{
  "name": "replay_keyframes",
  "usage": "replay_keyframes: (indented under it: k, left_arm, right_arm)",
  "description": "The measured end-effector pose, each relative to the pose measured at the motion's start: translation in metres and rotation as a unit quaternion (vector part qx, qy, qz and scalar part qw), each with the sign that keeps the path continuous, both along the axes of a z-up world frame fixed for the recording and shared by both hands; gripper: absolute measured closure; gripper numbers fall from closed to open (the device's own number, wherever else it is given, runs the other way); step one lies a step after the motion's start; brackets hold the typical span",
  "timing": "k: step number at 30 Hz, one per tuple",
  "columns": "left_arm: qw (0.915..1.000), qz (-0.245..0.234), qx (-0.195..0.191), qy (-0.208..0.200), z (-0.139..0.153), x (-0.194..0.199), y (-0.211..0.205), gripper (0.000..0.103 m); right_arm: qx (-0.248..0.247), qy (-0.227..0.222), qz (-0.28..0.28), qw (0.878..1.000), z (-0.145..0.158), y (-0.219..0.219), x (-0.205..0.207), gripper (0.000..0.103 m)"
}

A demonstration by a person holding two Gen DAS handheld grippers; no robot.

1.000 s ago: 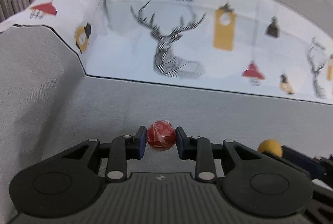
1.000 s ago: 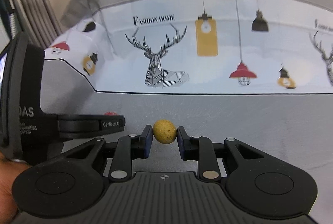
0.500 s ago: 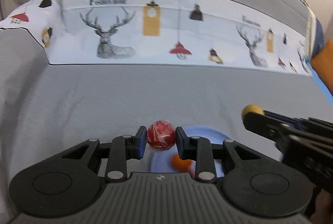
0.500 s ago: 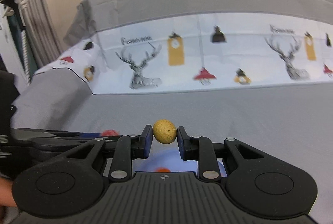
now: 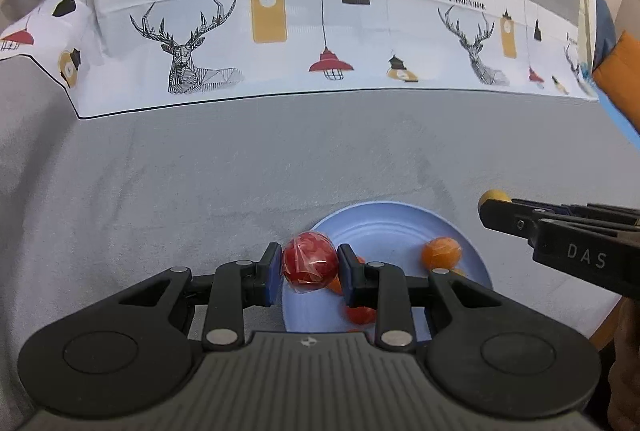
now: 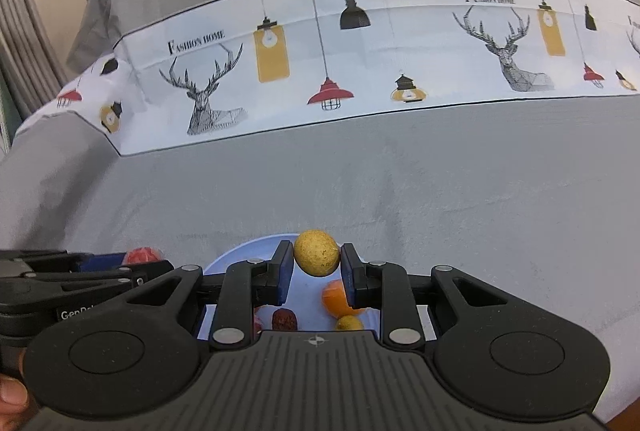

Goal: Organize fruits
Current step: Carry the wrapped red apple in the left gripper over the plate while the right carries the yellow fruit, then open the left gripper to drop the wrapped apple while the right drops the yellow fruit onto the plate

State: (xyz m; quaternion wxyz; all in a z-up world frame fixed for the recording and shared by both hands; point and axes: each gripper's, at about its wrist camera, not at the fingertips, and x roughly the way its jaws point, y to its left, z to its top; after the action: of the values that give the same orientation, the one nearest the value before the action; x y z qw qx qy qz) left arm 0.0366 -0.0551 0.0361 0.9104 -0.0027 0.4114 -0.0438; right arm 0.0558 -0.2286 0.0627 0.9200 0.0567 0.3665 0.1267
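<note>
Two grippers each hold one fruit above the blue plate (image 5: 404, 219) on the grey cloth (image 5: 200, 171). Left gripper (image 5: 310, 265) is clenched on a red fruit (image 5: 310, 263) at the plate's left rim. Right gripper (image 6: 316, 261) grasps a yellow fruit (image 6: 316, 253) over the far rim. An orange fruit (image 5: 442, 251) lies in the plate.

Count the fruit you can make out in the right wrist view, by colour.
Yellow: 2, the held yellow fruit and a small yellow fruit
Orange: 1, the orange fruit
Red: 2, the wrapped red fruit and a red sliver
Dark brown: 1, the dark brown fruit
Total: 6; the right hand-held gripper may hide more.
</note>
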Motion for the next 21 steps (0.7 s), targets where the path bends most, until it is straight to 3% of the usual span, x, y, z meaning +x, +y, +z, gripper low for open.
replay_keyframes:
  k: [21]
  left_arm:
    - [0.9999, 0.000, -0.009, 0.014, -0.0059, 0.0075, -0.0022, 0.070]
  right_arm:
    - [-0.028, 0.004, 0.020, 0.999, -0.0087, 0.0114, 0.0053, 0.076]
